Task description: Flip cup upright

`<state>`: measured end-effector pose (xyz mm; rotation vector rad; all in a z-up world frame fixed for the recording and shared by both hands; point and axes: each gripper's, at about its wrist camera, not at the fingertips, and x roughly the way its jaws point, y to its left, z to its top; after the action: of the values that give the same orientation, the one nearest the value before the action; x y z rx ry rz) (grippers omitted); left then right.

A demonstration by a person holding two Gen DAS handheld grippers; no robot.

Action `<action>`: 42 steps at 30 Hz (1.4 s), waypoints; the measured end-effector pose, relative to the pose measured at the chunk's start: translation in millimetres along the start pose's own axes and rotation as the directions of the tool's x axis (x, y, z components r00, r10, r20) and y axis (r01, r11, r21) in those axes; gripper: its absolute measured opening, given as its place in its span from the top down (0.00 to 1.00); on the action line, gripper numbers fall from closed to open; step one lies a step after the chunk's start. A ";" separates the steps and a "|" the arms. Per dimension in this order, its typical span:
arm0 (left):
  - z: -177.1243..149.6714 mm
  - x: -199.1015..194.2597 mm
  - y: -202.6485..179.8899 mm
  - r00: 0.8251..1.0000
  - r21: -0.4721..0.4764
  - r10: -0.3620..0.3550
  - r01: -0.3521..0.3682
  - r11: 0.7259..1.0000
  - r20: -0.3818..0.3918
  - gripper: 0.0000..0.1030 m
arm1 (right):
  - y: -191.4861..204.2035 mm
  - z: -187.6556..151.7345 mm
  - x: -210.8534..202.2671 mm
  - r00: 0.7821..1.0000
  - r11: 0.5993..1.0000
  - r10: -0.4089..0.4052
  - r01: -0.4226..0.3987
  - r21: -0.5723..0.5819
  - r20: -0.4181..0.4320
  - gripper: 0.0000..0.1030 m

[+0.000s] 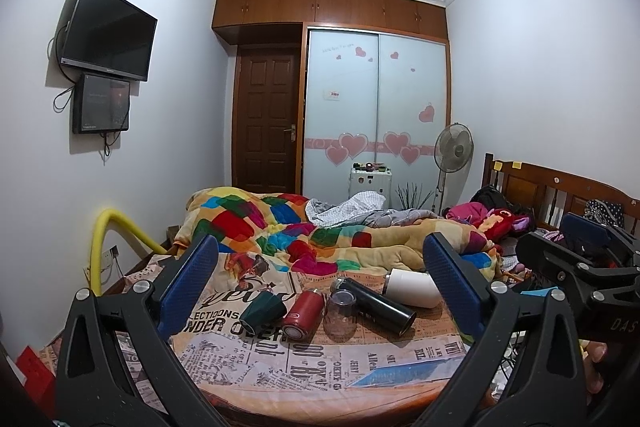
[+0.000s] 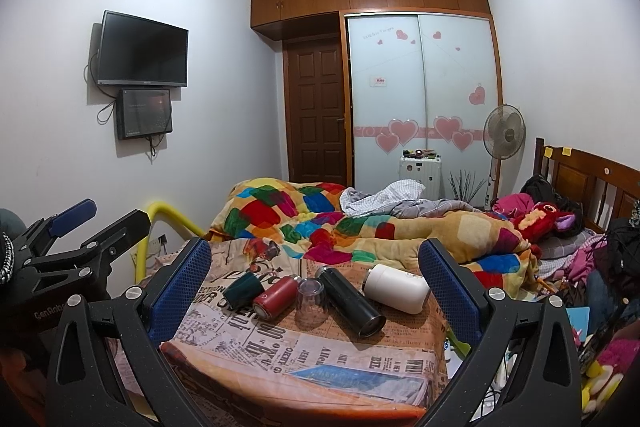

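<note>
Presently, five vessels are sitting in a row on the newspaper-print cloth. The clear cup is standing mouth-down at the middle, between the red bottle and the black flask, both lying on their sides. The dark green cup is lying tipped at the left end; the white flask is lying at the right. The left gripper and right gripper are hanging short of the row, jaws spread wide, gripping nothing. A patchwork quilt is lying bunched behind.

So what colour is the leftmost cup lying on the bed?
Dark green cup, clearest in the left wrist view.
</note>
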<state>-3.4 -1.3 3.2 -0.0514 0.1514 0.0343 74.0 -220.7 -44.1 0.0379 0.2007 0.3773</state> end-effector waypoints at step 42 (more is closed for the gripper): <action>-54.0 139.7 71.7 0.951 -0.050 0.076 -0.096 0.994 -0.301 0.00 | -10.7 -31.3 64.4 0.988 1.000 -0.031 0.031 0.002 -0.150 0.00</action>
<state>123.8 71.7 -74.7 -0.1138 0.4555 0.1188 130.1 -206.9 -87.6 0.0104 0.3501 0.3490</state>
